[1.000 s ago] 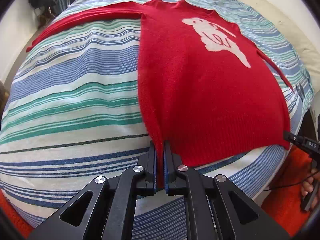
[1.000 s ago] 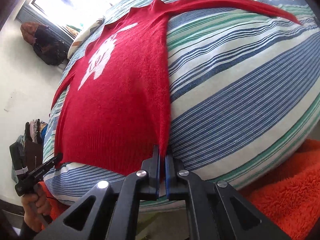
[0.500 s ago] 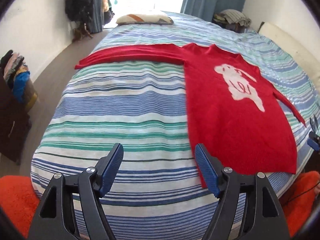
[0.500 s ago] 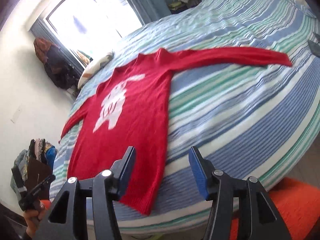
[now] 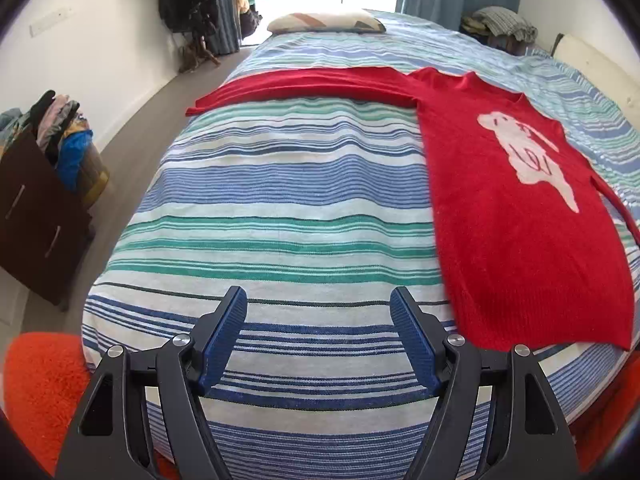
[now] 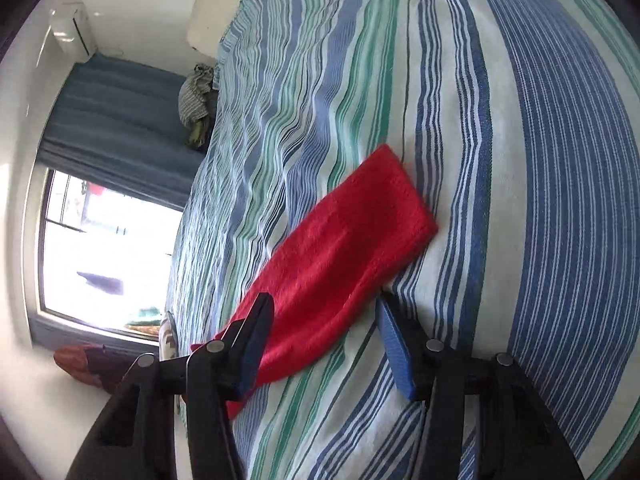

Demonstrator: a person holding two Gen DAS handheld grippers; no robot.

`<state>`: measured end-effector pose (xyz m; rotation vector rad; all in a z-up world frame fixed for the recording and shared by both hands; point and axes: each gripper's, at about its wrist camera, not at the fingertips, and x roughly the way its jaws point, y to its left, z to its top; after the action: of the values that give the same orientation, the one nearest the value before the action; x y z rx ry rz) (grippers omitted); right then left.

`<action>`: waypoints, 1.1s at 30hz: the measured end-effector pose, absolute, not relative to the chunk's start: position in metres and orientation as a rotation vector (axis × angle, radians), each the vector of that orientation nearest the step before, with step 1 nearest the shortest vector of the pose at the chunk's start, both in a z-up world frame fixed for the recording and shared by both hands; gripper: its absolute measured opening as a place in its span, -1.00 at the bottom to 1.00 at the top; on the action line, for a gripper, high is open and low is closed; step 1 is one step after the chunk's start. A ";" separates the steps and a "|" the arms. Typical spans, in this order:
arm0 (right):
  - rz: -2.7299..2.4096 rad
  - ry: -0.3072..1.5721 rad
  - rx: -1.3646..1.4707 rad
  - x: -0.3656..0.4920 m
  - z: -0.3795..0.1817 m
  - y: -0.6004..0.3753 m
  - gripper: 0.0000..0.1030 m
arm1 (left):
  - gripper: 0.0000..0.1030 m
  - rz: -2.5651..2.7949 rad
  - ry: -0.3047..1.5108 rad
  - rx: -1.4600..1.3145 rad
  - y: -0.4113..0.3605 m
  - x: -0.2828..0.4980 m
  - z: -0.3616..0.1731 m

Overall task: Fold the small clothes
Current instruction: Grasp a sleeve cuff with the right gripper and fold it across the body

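Gaping left tongs [image 5: 320,336], right tongs [image 6: 324,344] straddling sleeve [image 6: 344,256]

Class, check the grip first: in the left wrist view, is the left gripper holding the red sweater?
No. The left gripper is open over bare striped bedspread, with the red sweater lying beside it.

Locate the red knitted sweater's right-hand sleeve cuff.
In the right wrist view, the cuff lies flat on the striped bedspread, just beyond the open right gripper.

The red sweater [image 5: 520,232] is a soft, fuzzy, matt knit with a ribbed hem. The striped bedspread [image 5: 280,208] is flat woven matt cloth. The left gripper [image 5: 320,336] has matt black plastic arms, ridged blue pads and shiny metal pins. The orange rug [image 5: 40,384] is shaggy.
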<state>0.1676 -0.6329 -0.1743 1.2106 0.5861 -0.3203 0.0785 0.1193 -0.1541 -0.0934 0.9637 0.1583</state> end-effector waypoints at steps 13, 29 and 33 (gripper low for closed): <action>-0.203 0.563 0.715 0.242 -0.047 -0.565 -0.91 | 0.48 0.162 0.973 -0.032 0.116 0.081 -0.170; 0.717 0.891 0.509 0.321 -0.052 -0.207 0.28 | 0.48 0.140 0.932 -0.101 0.134 0.073 -0.165; 0.606 0.904 0.496 0.316 -0.053 -0.240 0.28 | 0.49 0.136 0.941 -0.118 0.135 0.078 -0.167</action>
<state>0.3157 -0.2397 -0.0531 0.4960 0.9038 0.6059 0.0777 0.1345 -0.1671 -0.1176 0.9411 0.1364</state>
